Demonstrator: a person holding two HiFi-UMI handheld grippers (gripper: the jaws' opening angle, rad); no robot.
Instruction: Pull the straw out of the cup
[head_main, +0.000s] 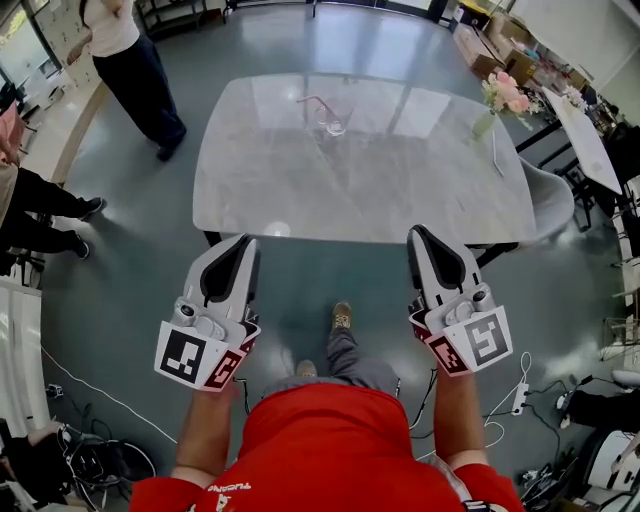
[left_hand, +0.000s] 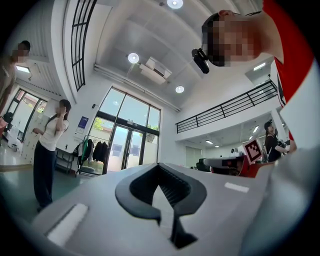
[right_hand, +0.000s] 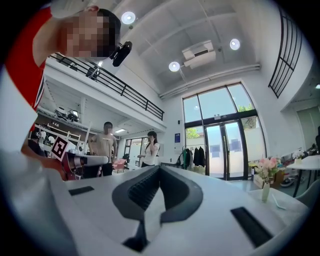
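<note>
On the far half of the marble table (head_main: 300, 190), near its middle, stands one clear cup (head_main: 334, 124) with one pink straw (head_main: 312, 99) in it, the straw's upper end bent over toward the left. Only the head view shows cup, straw and tabletop together. It also shows both tools held over the floor short of the table's near edge, well apart from the cup: the left gripper (head_main: 243, 245) and the right gripper (head_main: 420, 236), two in all.

The left gripper view looks along the left gripper (left_hand: 159, 167), whose jaws meet at the tips with nothing between them. It shows one standing person (left_hand: 47, 150), glass doors (left_hand: 125, 145) and three round ceiling lights (left_hand: 133, 58), none of which the head view gives at this angle.

The right gripper view shows the right gripper (right_hand: 160, 169) likewise closed and empty. Beyond it are two standing people (right_hand: 104, 145) and a vase of flowers (right_hand: 265, 175) at the right. The same single vase of flowers (head_main: 503, 97) appears in the head view at the table's far right corner.

Each gripper view catches the other gripper's marker cube (left_hand: 253, 150) (right_hand: 59, 147) at its inner edge.
</note>
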